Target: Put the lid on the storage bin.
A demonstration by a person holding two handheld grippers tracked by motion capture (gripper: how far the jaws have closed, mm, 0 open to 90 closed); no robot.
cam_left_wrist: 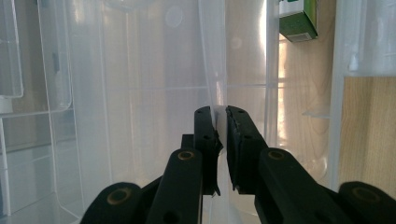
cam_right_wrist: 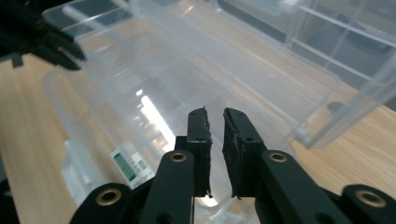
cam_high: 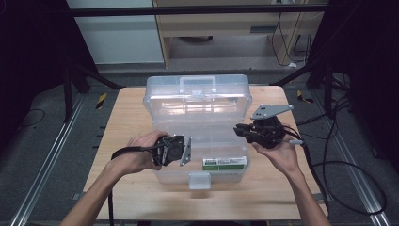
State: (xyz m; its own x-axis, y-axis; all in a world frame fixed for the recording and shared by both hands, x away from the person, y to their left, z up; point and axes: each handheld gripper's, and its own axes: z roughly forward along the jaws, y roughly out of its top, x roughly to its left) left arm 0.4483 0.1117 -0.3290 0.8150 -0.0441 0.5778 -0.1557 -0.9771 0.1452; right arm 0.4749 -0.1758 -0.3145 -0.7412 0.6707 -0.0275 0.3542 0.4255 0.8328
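Left tool: the left tool (cam_left_wrist: 222, 112) is clenched on the thin clear side wall of the box (cam_high: 200, 136), the wall running straight up between its pads; in the high view the left tool (cam_high: 175, 150) sits at the box's left edge.
Right tool: the right tool (cam_right_wrist: 215, 114) holds nothing; its jaws stand almost together with a bare slit between them, hovering just above the box's right rim. In the high view the right tool (cam_high: 244, 131) sits at that rim, resting in an upturned hand.
Box: a clear plastic storage box, lid (cam_high: 197, 96) swung open and standing up behind the tub, directly ahead of both tools and between them.
Handling, as I judge it: light, the walls thin and springy, smooth and slippery to rubber pads; a hard pinch could bow or crack a wall.
Where to grip: the stiffer rim or a corner, or the lid's front edge, rather than mid-wall.
Carton: a small green-and-white carton (cam_high: 225, 163) lies inside, near the front wall, right of the left tool.
Latch: a clear latch (cam_high: 199, 180) hangs at the front.
Surface: a pale wooden surface (cam_high: 127, 122), bare around the box.
Room: beyond, a dark floor with loose cables (cam_high: 348, 165) and black frame bars.
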